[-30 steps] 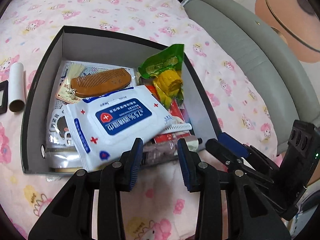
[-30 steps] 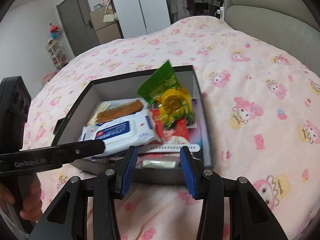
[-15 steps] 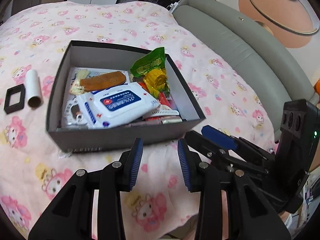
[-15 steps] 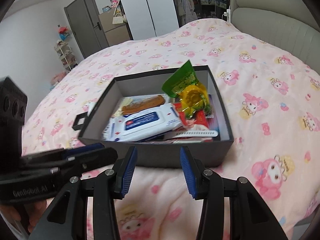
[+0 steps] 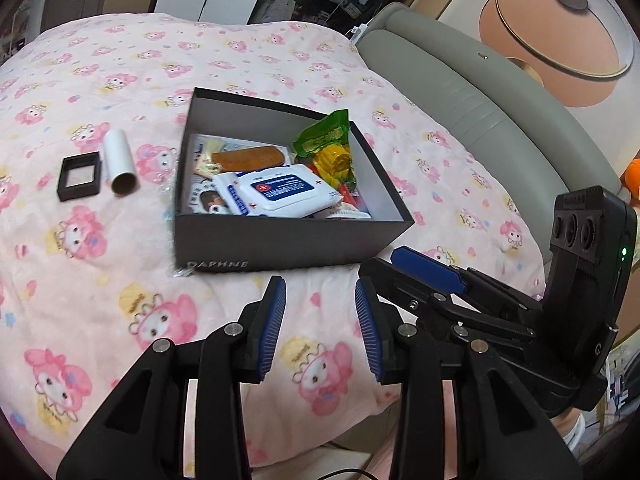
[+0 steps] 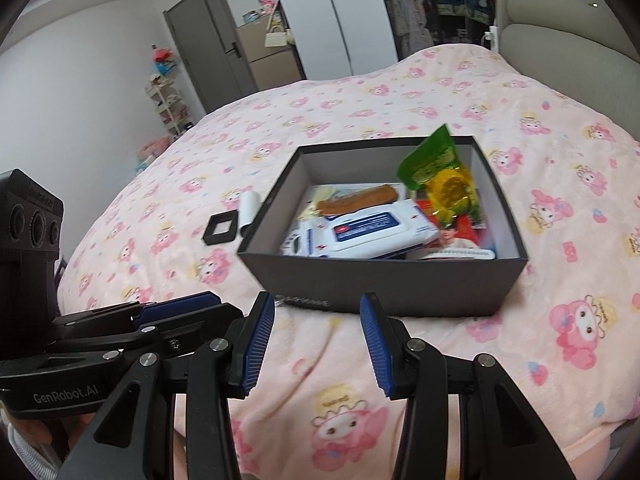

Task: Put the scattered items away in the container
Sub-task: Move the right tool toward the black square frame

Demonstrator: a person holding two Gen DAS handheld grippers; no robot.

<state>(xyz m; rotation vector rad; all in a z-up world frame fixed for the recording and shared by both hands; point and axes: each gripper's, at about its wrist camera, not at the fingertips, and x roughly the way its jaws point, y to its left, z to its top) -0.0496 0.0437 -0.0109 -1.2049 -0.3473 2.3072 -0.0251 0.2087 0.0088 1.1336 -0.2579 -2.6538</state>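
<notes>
The container (image 5: pixel 288 240), a dark grey shoebox, sits open on the pink patterned bed (image 5: pixel 120 320) and is already well filled; a wet-wipes pack (image 5: pixel 280 192) lies on top, with a wooden comb (image 5: pixel 250 158) behind it and a green-and-yellow snack packet (image 5: pixel 330 148) propped in the far right corner; a white comb (image 6: pixel 456 254) rests by the near wall. Two items lie loose on the bed just to the left of the box: a white cardboard tube (image 5: pixel 120 162) and, beside it, a small black square frame (image 5: pixel 79 176). The left tongs (image 5: pixel 320 320) hover over the blanket short of the near wall of the box, jaws parted and empty; the right tongs (image 6: pixel 318 344) hang likewise, parted with nothing between them, close beside the left pair. By my reading one placement is over and the step in hand is picking the next item; the tidying is nearly done, with the tube and the frame outstanding. The next move calls for swinging the left tongs toward the tube, which looks light and apt to roll, so a grip across its width seems wise; the flat frame will likely need an edge pinch off the soft blanket.
</notes>
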